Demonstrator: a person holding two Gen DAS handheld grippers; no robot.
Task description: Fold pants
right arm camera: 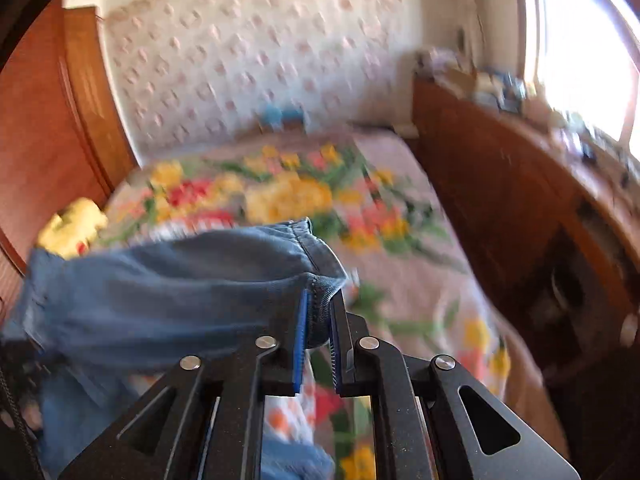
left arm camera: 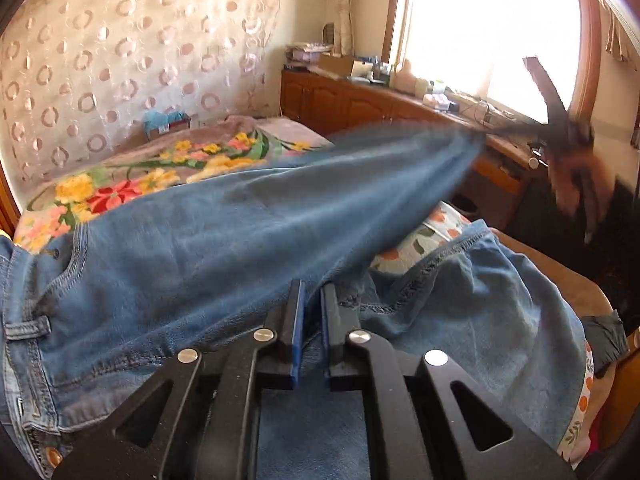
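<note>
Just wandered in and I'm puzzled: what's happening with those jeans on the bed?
A person is folding blue jeans over a floral bedspread, using a pair of tongs in each hand. The right tongs pinch the hem of one leg, lifted off the bed. The left tongs are nearly closed over denim near the crotch seam.

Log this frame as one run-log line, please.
stage: mid-fold | left gripper: shut on jeans near crotch seam | right gripper: shut on leg hem, lifted over floral bedspread

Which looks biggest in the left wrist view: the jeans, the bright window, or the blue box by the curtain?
As they appear:
1. jeans, nearest the camera
2. window
3. blue box, farthest away, so apparent size misleads.
</note>
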